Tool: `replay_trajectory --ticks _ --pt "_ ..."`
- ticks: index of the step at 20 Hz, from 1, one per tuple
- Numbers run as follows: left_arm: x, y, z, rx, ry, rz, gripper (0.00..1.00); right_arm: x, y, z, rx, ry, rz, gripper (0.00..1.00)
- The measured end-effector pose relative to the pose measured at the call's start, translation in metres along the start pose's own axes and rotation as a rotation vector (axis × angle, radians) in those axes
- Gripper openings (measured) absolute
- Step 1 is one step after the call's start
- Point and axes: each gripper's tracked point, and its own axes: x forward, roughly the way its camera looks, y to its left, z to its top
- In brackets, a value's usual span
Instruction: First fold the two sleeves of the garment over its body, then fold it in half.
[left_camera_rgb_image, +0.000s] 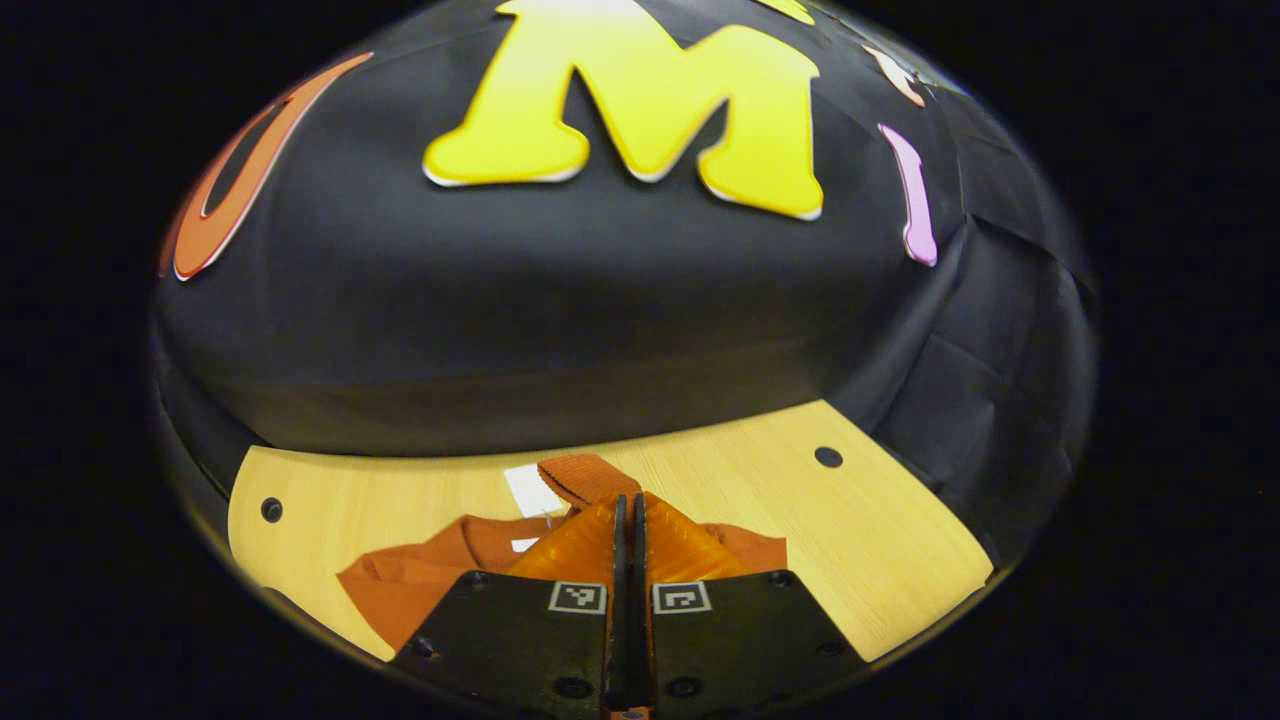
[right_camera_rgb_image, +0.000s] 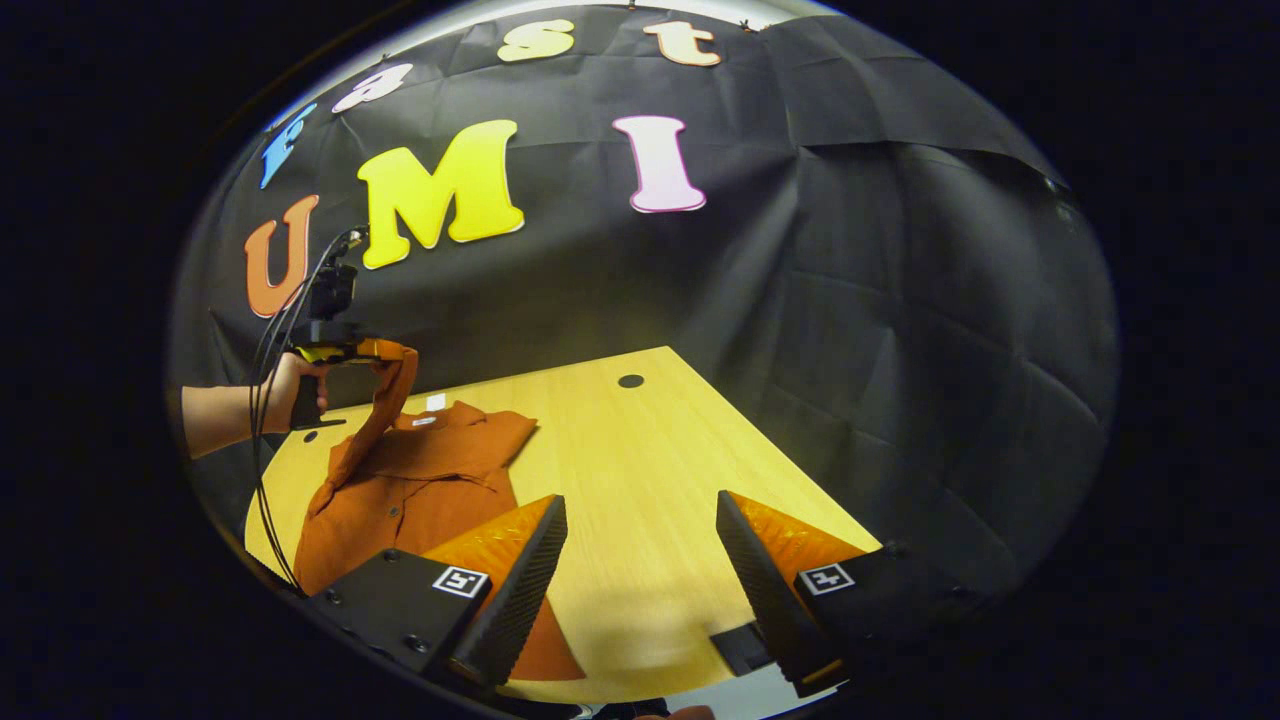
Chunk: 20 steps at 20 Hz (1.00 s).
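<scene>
A rust-orange shirt (right_camera_rgb_image: 425, 480) lies on the wooden table (right_camera_rgb_image: 650, 450), collar toward the far wall. My left gripper (left_camera_rgb_image: 630, 502) is shut on one sleeve (left_camera_rgb_image: 585, 478), whose cuff sticks out past the fingertips. In the right gripper view a hand (right_camera_rgb_image: 285, 390) holds that left gripper (right_camera_rgb_image: 378, 350) above the table, and the sleeve (right_camera_rgb_image: 385, 410) hangs from it down to the shirt's shoulder. My right gripper (right_camera_rgb_image: 640, 560) is open over the near part of the table. It holds nothing and stands to the right of the shirt's hem.
The black cloth wall (right_camera_rgb_image: 800, 300) stands close behind the table and wraps round its right side. The tabletop has small round holes (right_camera_rgb_image: 631, 381). Black cables (right_camera_rgb_image: 265, 460) hang from the left gripper past the table's left edge. Bare wood (right_camera_rgb_image: 680, 470) lies to the right of the shirt.
</scene>
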Motion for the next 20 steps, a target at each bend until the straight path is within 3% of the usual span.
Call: replay_trajectory --ticks 6,10,13,14,15,18,20 --pt "0.032 -0.021 -0.049 0.160 0.147 0.037 0.03 -0.007 -0.035 -0.003 0.037 0.010 -0.076 0.96" --pt "0.037 -0.043 -0.061 0.172 0.157 0.018 0.07 -0.013 -0.043 -0.004 0.050 0.011 -0.086 0.96" --pt "0.034 -0.072 -0.068 0.132 0.155 -0.060 0.11 -0.009 -0.038 -0.006 0.039 0.019 -0.075 0.96" --pt "0.033 -0.079 -0.069 0.116 0.149 -0.081 0.28 -0.008 -0.036 -0.005 0.040 0.019 -0.071 0.96" --pt "0.031 -0.085 -0.072 0.106 0.146 -0.102 0.29 -0.006 -0.033 -0.004 0.043 0.019 -0.065 0.94" --pt "0.019 -0.102 -0.076 0.074 0.138 -0.146 0.86 -0.004 -0.022 0.000 0.017 0.010 -0.040 0.96" --pt "0.005 -0.105 -0.072 0.059 0.101 -0.161 0.93 0.000 -0.012 0.004 -0.002 0.002 -0.019 0.94"
